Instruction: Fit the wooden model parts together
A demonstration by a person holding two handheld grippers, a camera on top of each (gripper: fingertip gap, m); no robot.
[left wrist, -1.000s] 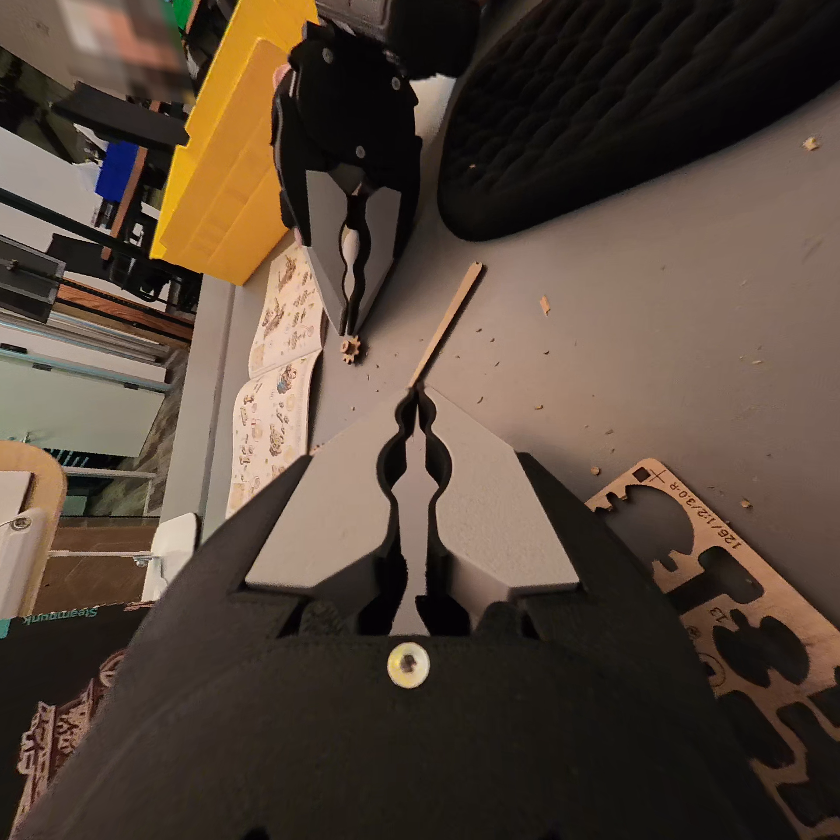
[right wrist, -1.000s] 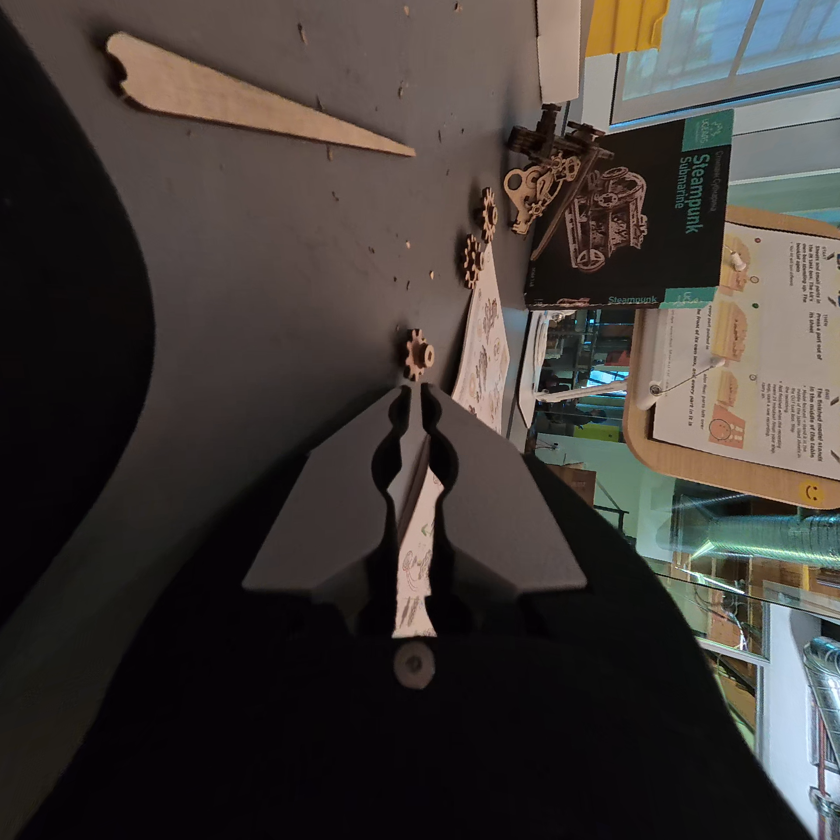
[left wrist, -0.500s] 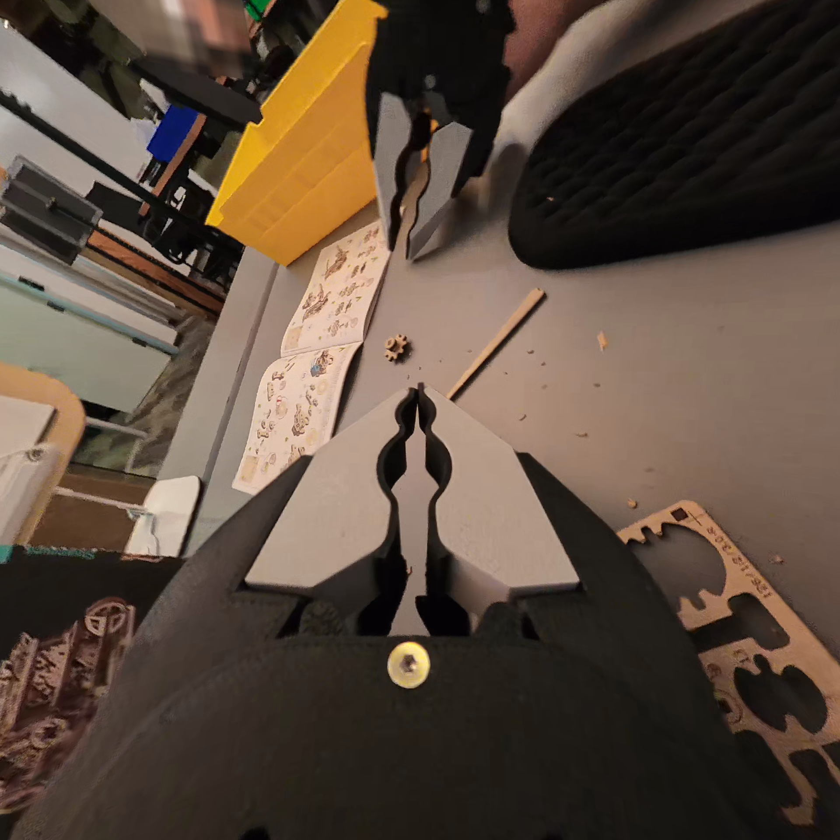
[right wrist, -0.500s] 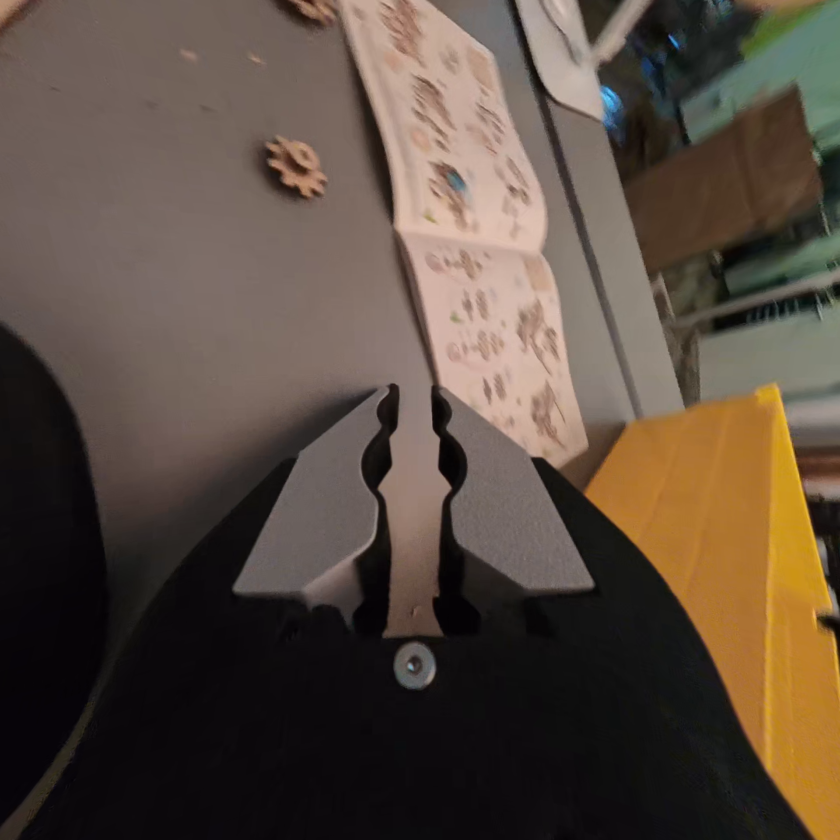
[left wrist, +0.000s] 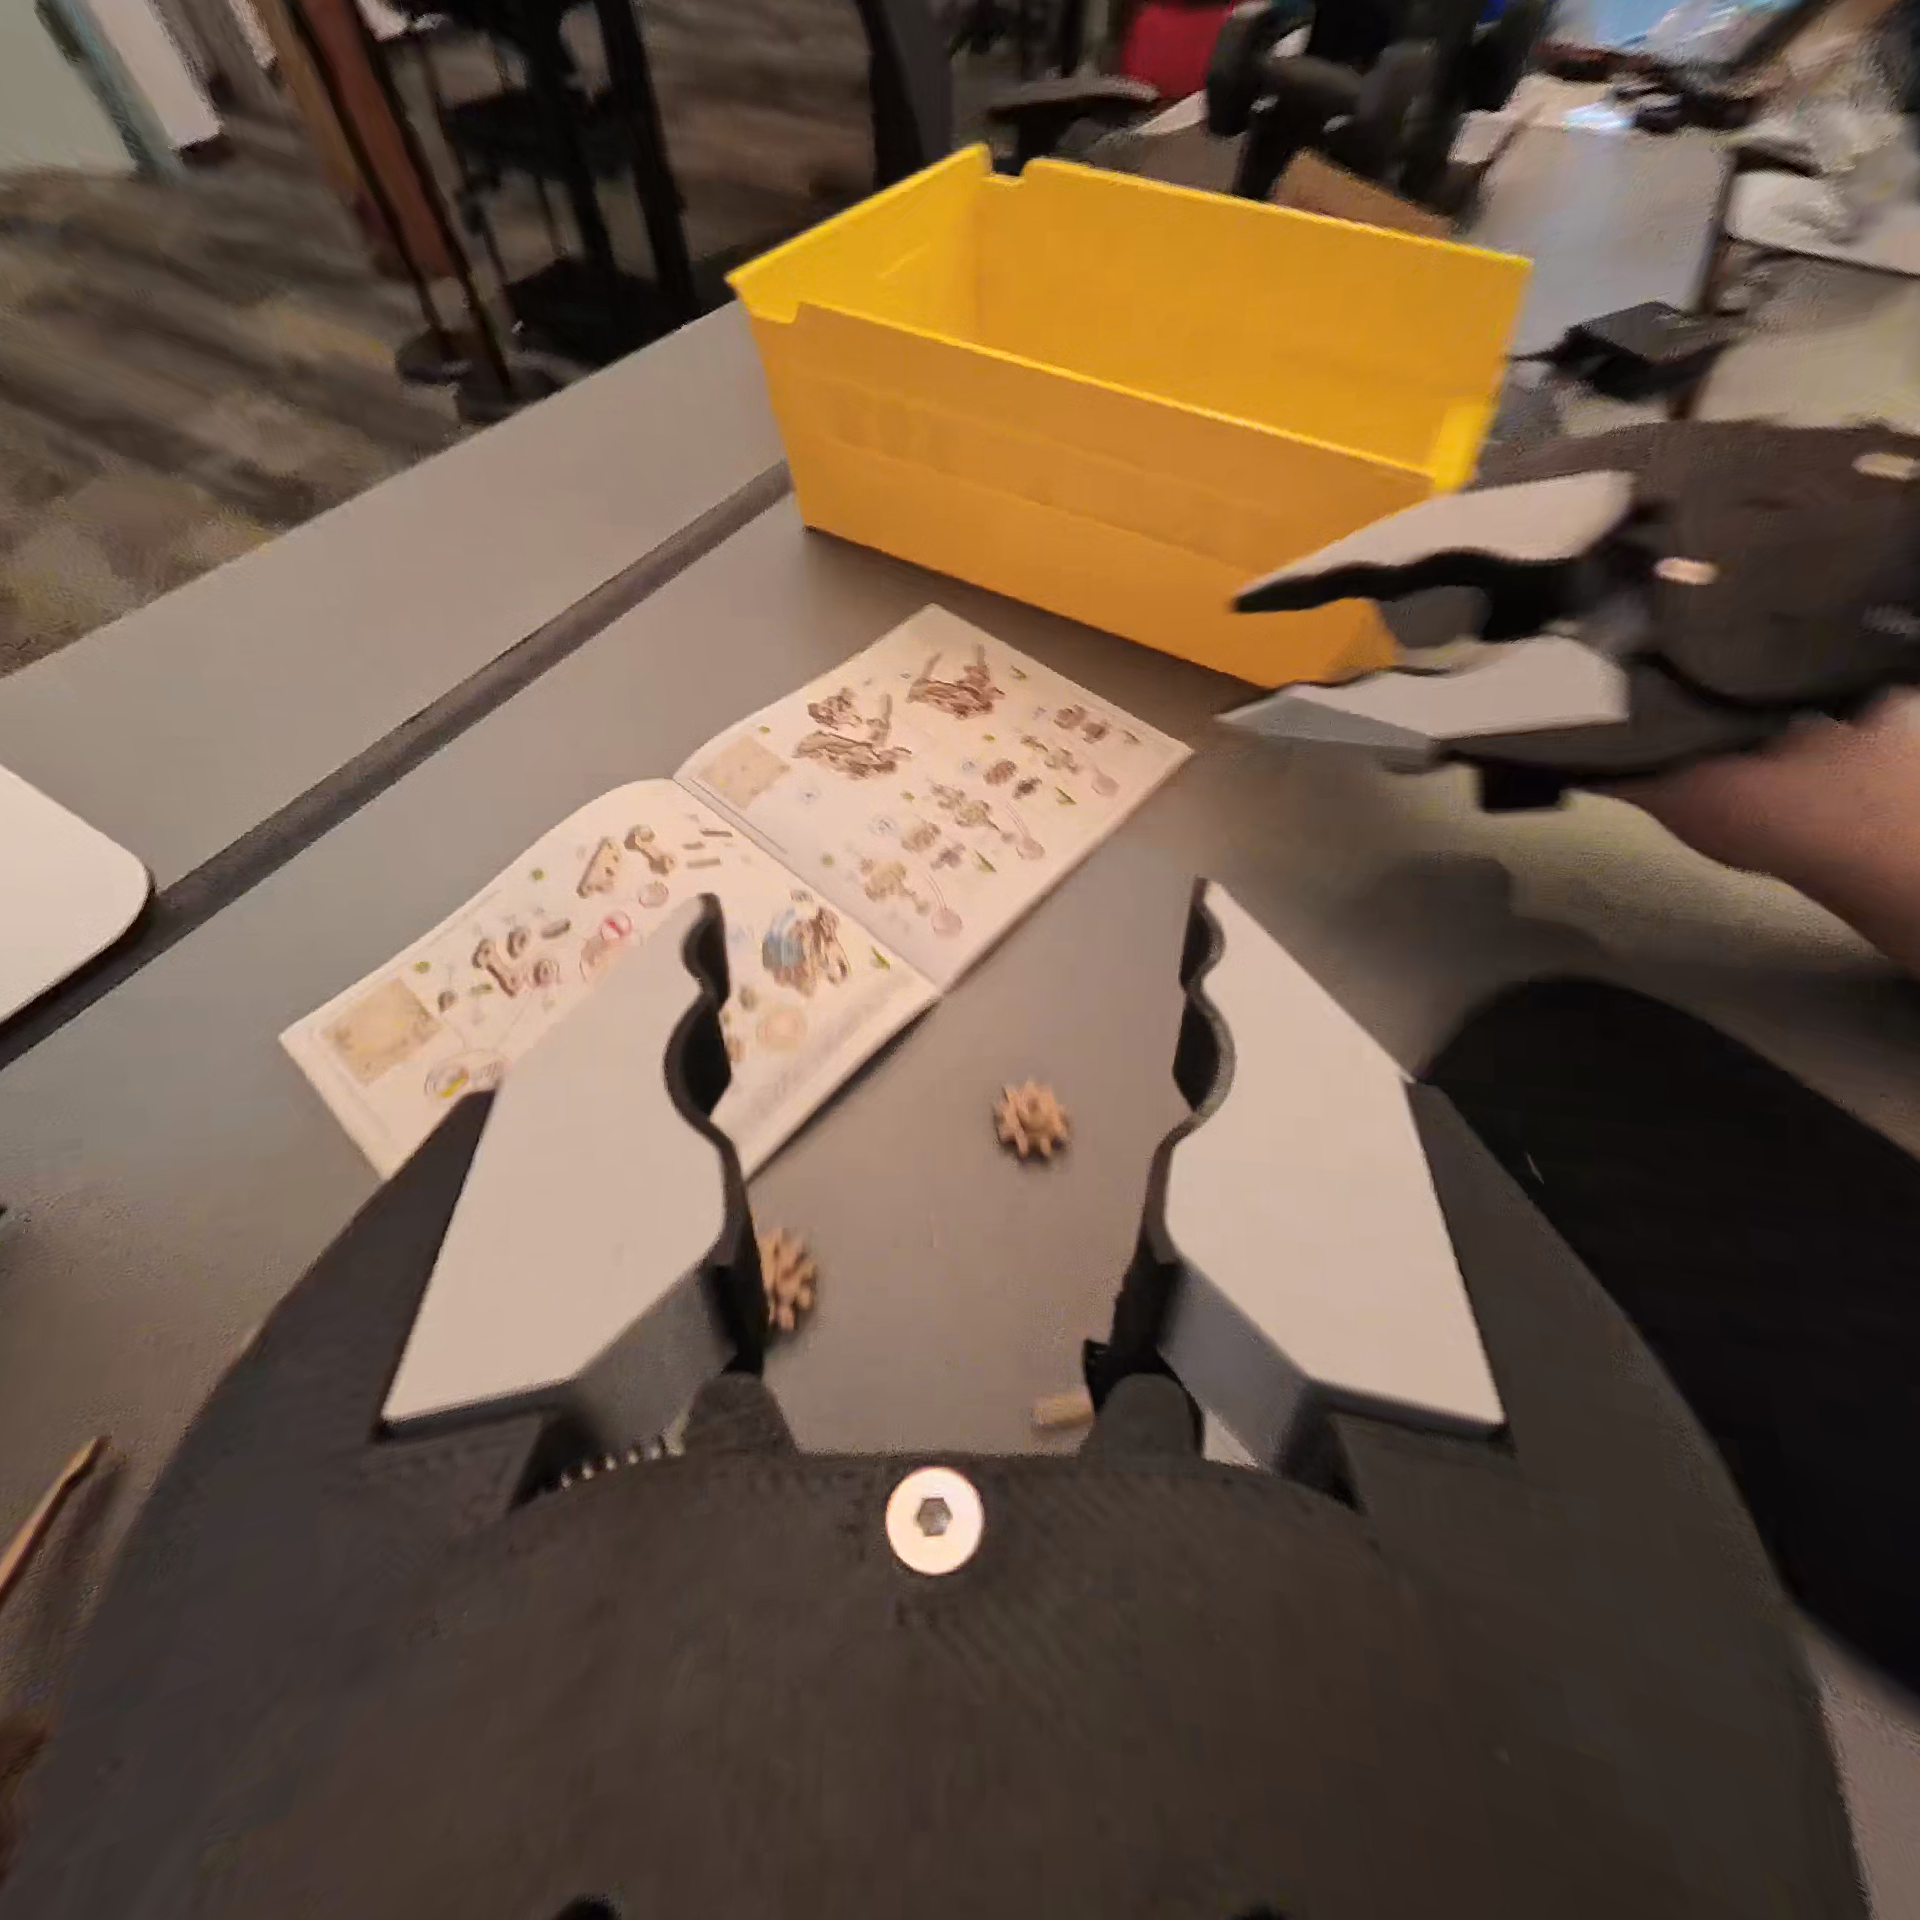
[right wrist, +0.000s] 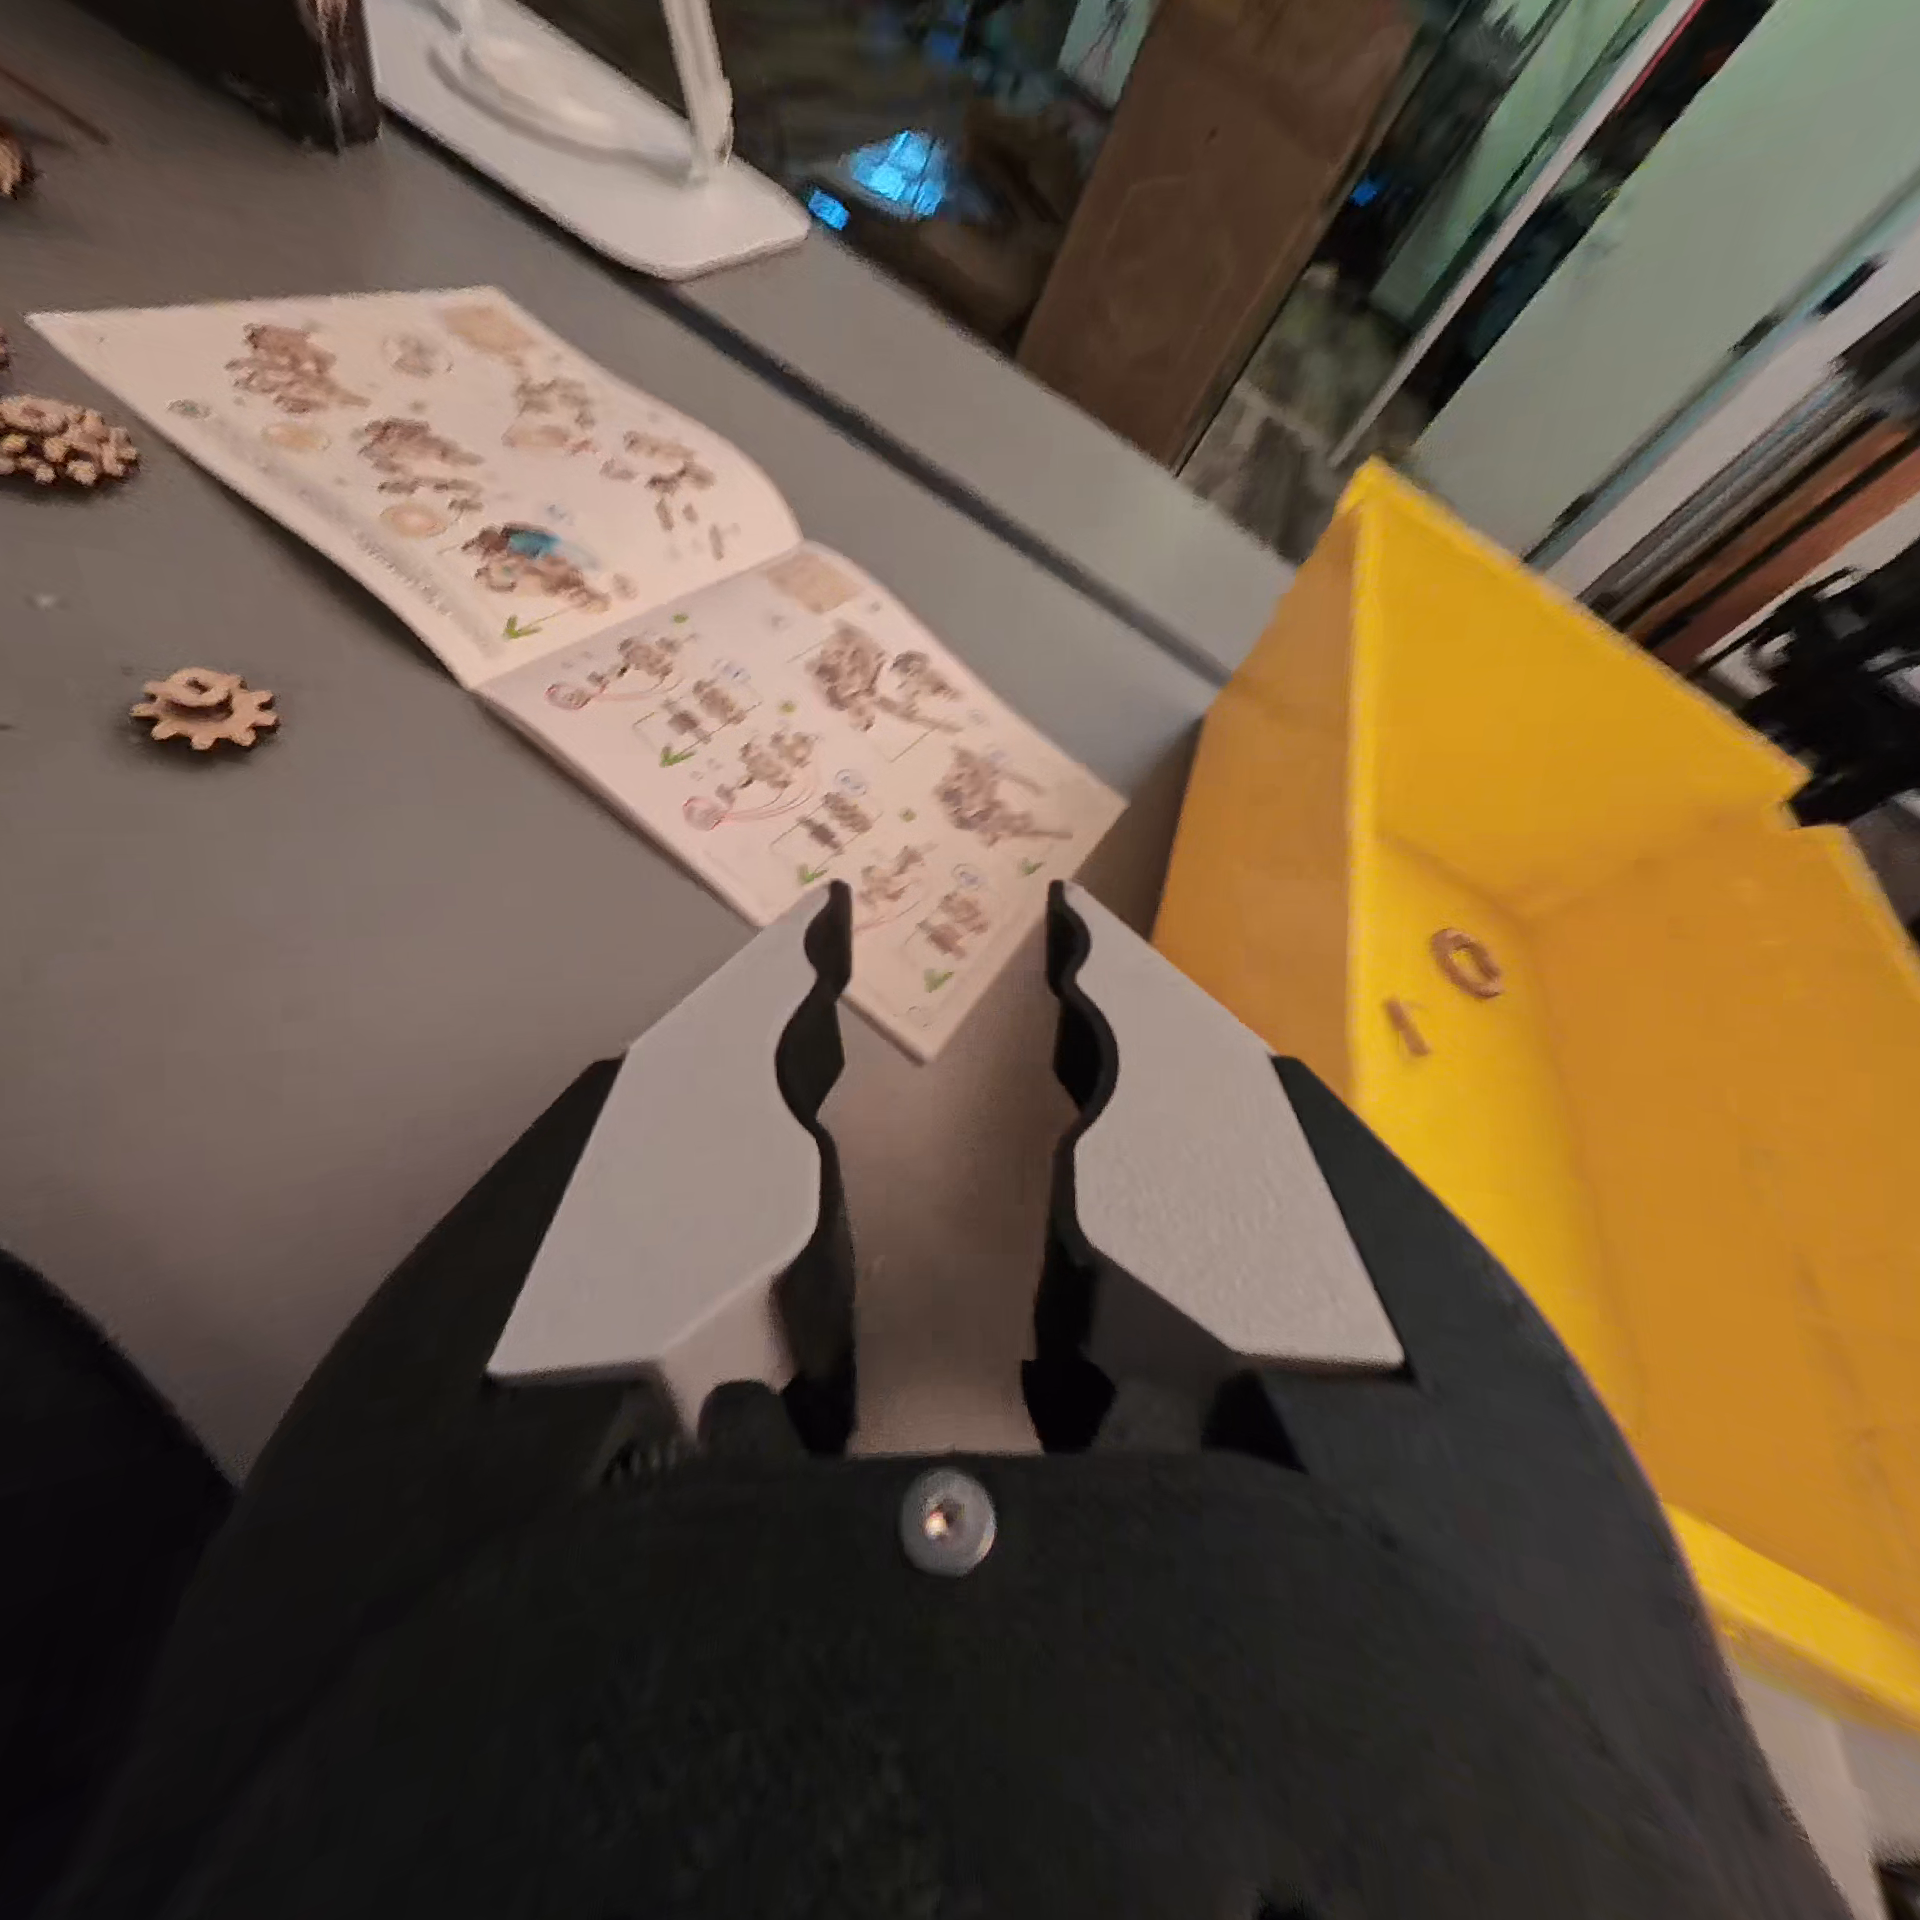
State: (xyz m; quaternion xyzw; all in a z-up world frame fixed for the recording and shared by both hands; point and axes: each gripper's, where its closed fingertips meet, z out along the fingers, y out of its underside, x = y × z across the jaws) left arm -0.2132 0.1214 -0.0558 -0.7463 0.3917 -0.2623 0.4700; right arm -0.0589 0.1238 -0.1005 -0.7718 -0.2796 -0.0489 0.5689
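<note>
My left gripper is wide open and empty above the grey table. Between its fingers lie two small wooden gears: one in the open and one partly hidden by the left finger. A tiny wooden peg lies near the gripper's base. My right gripper is open and empty, above the table beside the yellow bin; it also shows in the left wrist view. In the right wrist view a wooden gear lies far left, with another gear cluster beyond it.
An open instruction booklet lies flat, also in the right wrist view. A yellow bin stands at the table's far side, with small wooden bits inside. A black mat lies right. A white stand base sits behind. The tiny wooden peg lies around 12 cm away from my left fingertips.
Both grippers have opened; the left one from shut to wide. Both views swung round, the left now over the gears and booklet, the right beside the yellow bin.
</note>
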